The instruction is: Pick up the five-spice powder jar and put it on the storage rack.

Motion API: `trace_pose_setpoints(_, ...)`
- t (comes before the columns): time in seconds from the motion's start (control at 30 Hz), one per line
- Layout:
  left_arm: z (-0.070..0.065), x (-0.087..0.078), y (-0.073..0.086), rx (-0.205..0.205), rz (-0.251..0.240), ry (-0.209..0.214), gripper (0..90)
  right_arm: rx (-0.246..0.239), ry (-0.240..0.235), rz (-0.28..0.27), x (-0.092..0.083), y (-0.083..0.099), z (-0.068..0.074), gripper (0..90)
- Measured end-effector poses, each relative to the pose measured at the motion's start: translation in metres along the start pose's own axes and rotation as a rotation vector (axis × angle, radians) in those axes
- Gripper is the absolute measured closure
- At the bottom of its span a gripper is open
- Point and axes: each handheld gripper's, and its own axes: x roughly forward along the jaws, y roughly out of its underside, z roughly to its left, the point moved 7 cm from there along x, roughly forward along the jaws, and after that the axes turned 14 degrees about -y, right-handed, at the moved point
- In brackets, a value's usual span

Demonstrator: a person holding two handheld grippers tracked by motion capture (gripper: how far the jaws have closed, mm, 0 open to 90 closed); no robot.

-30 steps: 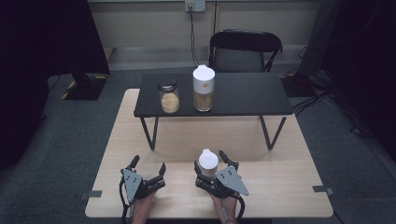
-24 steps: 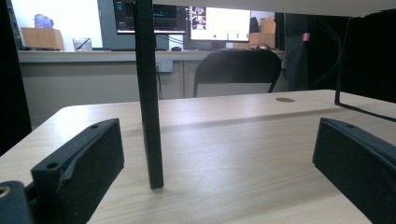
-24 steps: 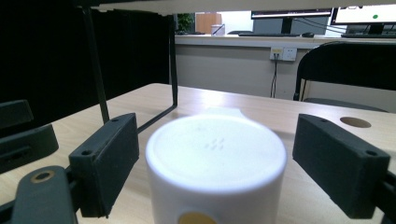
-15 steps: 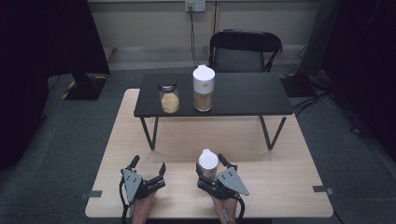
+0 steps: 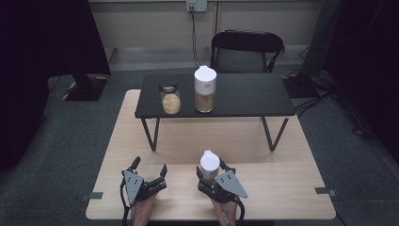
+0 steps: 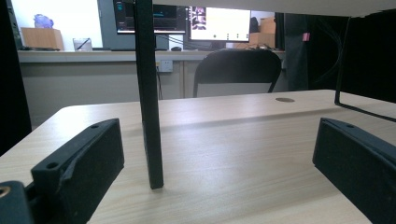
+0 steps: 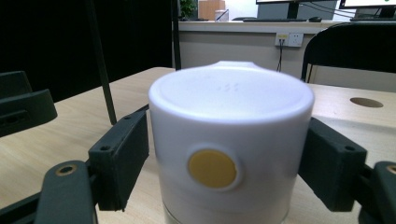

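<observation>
A jar with a white lid (image 5: 208,161) stands on the wooden table (image 5: 282,174) near its front edge. My right gripper (image 5: 210,166) surrounds it. In the right gripper view the lid (image 7: 231,107) carries a yellow dot, and both black jaws lie against its sides. Those jaws have just been closing, with the jar between them, and my right gripper (image 7: 229,161) is shut on it. My left gripper (image 5: 150,165) rests on the table to the left, open. Its jaws stand wide apart in the left gripper view (image 6: 217,161) with nothing between them.
A low black shelf (image 5: 244,96) stands across the table's far half. It bears a tall white-lidded jar (image 5: 205,89) and a small black-lidded jar (image 5: 170,98). One shelf leg (image 6: 149,93) rises just ahead of my left gripper. A black chair (image 5: 247,49) stands behind the table.
The right gripper's jaws have drawn in against the white-lidded jar. The left gripper has stayed where it was.
</observation>
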Motion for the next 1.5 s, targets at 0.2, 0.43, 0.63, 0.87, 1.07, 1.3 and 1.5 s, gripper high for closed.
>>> trace_pose_setpoints(0.2, 0.0, 0.0, 0.0, 0.0, 0.0, 0.0, 1.4, 0.005, 0.007, 0.005, 0.0007, 0.0041, -0.0016, 24.8)
trace_pose_setpoints(0.43, 0.0, 0.0, 0.0, 0.0, 0.0, 0.0, 1.4, 0.013, 0.0, 0.009, 0.0001, 0.0089, -0.0034, 28.2)
trace_pose_setpoints(0.63, 0.0, 0.0, 0.0, 0.0, 0.0, 0.0, 1.4, 0.018, 0.0, 0.013, 0.001, 0.0089, -0.0042, 29.3)
trace_pose_setpoints(0.87, 0.0, 0.0, 0.0, 0.0, 0.0, 0.0, 1.3, -0.001, 0.022, 0.004, 0.0003, 0.0091, -0.0028, 29.9)
trace_pose_setpoints(1.07, 0.0, 0.0, 0.0, 0.0, 0.0, 0.0, 1.3, 0.005, 0.041, -0.001, -0.0007, 0.0091, -0.0042, 30.0)
trace_pose_setpoints(1.3, 0.0, 0.0, 0.0, 0.0, 0.0, 0.0, 1.3, 0.003, 0.057, -0.029, -0.0051, 0.0036, -0.0056, 30.0)
trace_pose_setpoints(1.5, 0.0, 0.0, 0.0, 0.0, 0.0, 0.0, 1.4, 0.008, 0.048, -0.02, -0.0042, 0.0033, -0.0043, 30.1)
